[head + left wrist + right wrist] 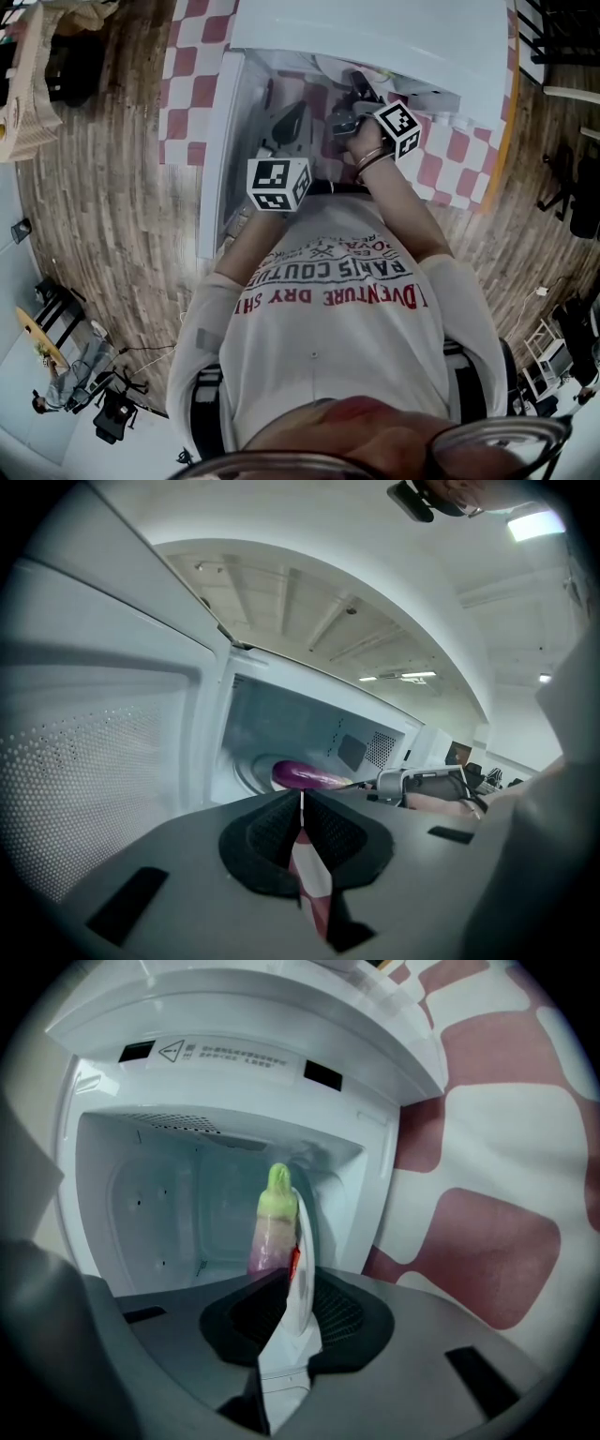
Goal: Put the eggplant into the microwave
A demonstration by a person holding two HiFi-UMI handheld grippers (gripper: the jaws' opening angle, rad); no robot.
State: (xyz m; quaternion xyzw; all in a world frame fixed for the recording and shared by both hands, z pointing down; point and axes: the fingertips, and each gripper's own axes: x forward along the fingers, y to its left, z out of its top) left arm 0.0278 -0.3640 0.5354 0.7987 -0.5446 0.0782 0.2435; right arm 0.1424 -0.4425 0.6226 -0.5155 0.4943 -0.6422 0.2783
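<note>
1. Starting at the right gripper point(292, 1274): its jaws stand only a narrow slit apart. Pale background shows through the slit, and nothing appears pressed between the pads.
2. Just beyond the tips, slightly to their left, the eggplant point(273, 1227) extends away from the gripper, purple end nearest and green stem farthest. It lies inside the cavity of the microwave point(234, 1063). The left gripper view shows it resting on the turntable point(246, 771).
3. Left gripper point(301, 808): jaws closed together and empty. It is held outside the cavity, with the open door point(94, 789) to its left.
4. Outermost, to the right of the right gripper's tips: the red-and-white checked cloth point(487, 1241) under the microwave.
5. Step in hand, as judged: the release, since the eggplant is already in place.
6. The next move calls for a wider opening, then a straight withdrawal out of the cavity so that the tips do not drag or roll the eggplant.
</note>
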